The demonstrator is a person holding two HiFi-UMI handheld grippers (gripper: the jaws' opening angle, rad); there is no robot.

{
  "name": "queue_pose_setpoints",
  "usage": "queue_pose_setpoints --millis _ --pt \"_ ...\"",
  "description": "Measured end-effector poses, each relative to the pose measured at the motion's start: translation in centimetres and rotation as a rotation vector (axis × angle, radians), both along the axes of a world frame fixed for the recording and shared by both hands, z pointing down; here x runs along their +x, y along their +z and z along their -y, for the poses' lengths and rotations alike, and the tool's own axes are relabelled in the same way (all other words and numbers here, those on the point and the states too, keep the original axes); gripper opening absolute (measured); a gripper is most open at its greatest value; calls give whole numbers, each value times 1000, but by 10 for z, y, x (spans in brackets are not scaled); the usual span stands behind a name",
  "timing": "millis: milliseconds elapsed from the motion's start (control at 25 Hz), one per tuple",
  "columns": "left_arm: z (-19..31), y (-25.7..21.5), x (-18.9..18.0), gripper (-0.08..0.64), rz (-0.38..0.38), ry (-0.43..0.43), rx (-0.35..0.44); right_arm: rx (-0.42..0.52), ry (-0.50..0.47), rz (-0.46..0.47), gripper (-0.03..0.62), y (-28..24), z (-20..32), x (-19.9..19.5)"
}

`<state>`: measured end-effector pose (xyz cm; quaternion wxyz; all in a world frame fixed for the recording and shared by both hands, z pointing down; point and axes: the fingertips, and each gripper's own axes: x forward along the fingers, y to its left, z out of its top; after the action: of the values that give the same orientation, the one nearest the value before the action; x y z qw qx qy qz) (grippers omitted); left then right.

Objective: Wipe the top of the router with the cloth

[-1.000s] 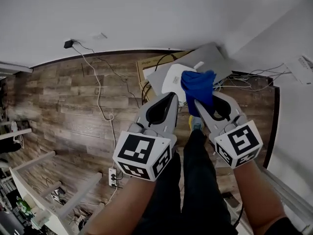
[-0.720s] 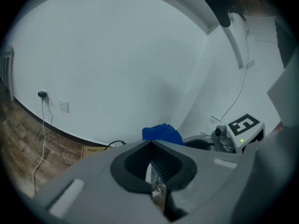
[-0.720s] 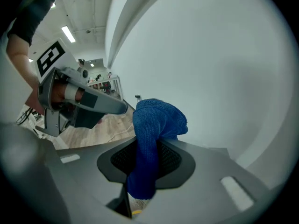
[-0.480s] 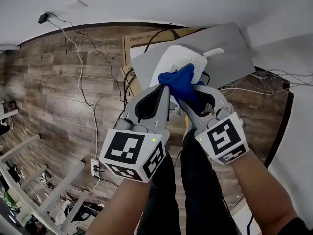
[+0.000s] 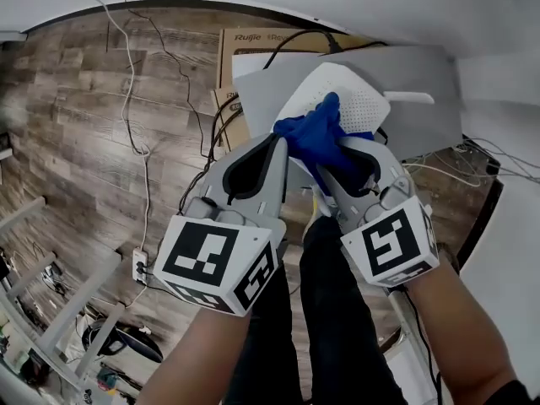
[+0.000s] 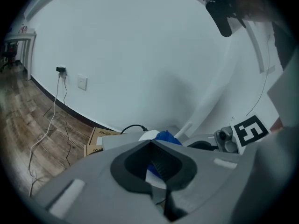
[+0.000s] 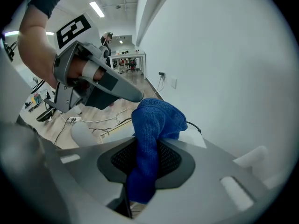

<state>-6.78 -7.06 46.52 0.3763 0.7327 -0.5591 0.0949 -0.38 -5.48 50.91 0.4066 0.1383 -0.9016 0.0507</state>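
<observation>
Blue cloth; white router, dotted top; brown wood-grain floor.

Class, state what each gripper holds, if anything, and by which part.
The right gripper clamps the blue cloth around its bunched middle; the left gripper, jaws together, holds nothing.

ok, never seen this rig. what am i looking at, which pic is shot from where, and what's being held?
No robot here: a person holds a claw tool in each hand; the cubes with black-and-white squares are part of them. The head view comes from a camera on the person's head, looking steeply down. The other two come from cameras riding on each claw, looking along its jaws. Below is a wood floor with cardboard boxes, a grey panel and, on it, a white router. The right claw is shut on a blue cloth, which seems to press on the router's top. The left claw is shut and empty, beside the right one.
</observation>
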Motion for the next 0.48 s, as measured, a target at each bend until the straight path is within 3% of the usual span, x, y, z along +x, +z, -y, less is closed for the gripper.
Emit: queue_pose_setpoints --millis 120,280,480 --pt "4 7 -12 0 -15 -21 4 27 -21 -34 117 4 18 -6" --pt "13 9 -17 0 -51 -21 14 49 40 -73 117 5 48 -9" --pt "21 9 -27 0 -76 -35 16 86 44 -108 117 9 80 -24"
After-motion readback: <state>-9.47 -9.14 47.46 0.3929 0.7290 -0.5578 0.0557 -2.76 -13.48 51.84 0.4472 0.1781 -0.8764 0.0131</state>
